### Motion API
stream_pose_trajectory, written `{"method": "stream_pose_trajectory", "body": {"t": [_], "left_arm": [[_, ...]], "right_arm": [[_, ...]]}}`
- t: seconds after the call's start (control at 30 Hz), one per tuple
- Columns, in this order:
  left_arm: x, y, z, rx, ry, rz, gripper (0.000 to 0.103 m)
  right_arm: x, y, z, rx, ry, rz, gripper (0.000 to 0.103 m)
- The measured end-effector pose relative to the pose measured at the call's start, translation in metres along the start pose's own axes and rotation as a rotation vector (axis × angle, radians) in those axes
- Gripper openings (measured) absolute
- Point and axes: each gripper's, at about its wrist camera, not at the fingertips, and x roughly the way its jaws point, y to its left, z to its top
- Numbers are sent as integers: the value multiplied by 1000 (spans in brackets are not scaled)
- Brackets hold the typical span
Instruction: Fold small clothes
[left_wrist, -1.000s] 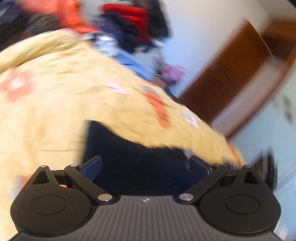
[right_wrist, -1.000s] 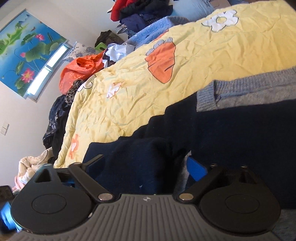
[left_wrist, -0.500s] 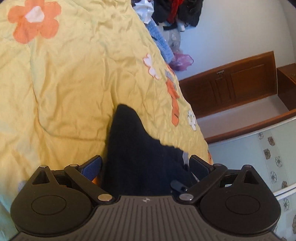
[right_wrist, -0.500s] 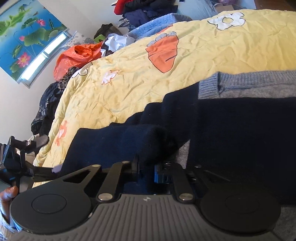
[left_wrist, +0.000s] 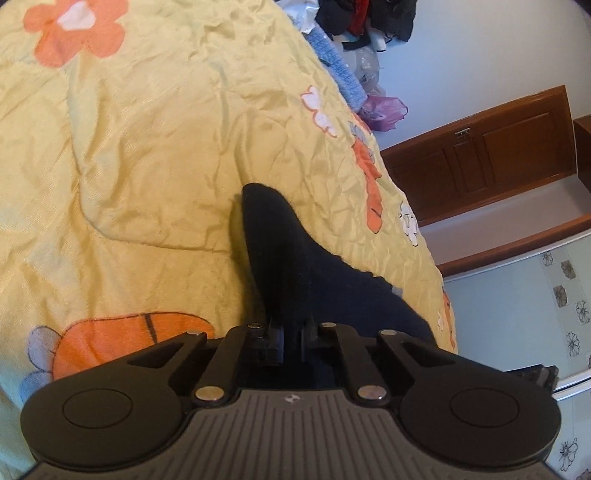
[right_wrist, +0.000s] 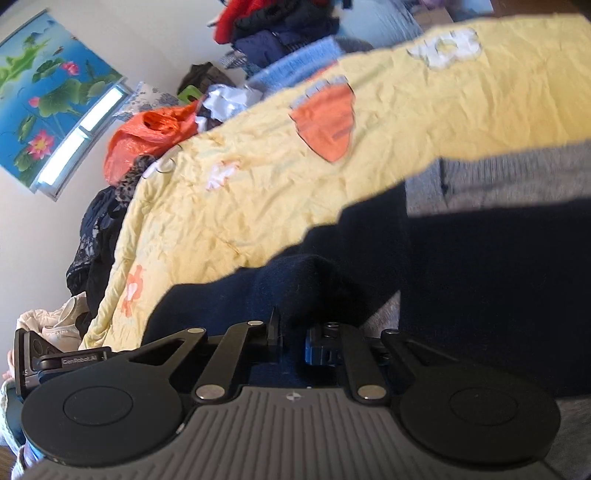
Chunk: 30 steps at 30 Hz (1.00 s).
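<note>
My bed wears a yellow quilt (left_wrist: 155, 155) with orange flowers. Past it I see a pale wall (left_wrist: 491, 48) and a brown wooden door (left_wrist: 491, 158). A lotus painting (right_wrist: 48, 99) hangs above a bright window (right_wrist: 77, 144), with clothes heaped (right_wrist: 280, 26) along the bedside.

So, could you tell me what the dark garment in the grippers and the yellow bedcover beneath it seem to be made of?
The dark navy garment, pinched by the left gripper and the right gripper, looks like a soft matte knit, perhaps wool or acrylic: fuzzy edges, thick rounded folds. The yellow bedcover looks like thin woven cotton or a blend with a faint sheen: fine sharp creases, stitched quilting lines, printed flowers.
</note>
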Motion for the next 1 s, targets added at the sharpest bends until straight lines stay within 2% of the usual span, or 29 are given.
{"method": "stream_pose_trajectory", "body": {"t": [0.13, 0.27, 0.4, 0.53, 0.6, 0.73, 0.83, 0.93, 1.0], "left_arm": [[-4, -34, -4, 69, -14, -25, 7], [10, -80, -15, 168, 9, -43, 7], [39, -120, -30, 238, 53, -58, 7], [79, -153, -55, 309, 111, -36, 7], [98, -166, -68, 363, 124, 1, 7], [132, -179, -92, 426, 162, 76, 8], [143, -175, -103, 450, 183, 109, 8], [129, -166, -97, 421, 161, 109, 8], [116, -161, -87, 401, 102, 156, 11]], "right_arm": [[-32, 2, 12, -17, -49, 29, 16], [-71, -10, 29, -43, -94, 19, 16], [-110, -36, 43, -68, -130, -45, 16], [-144, -73, 49, -77, -151, -115, 16], [-155, -93, 48, -79, -146, -158, 16], [-165, -133, 42, -64, -137, -247, 16], [-163, -161, 36, -52, -122, -315, 16], [-156, -184, 28, -27, -100, -359, 16], [-144, -194, 23, -53, -45, -398, 17]]}}
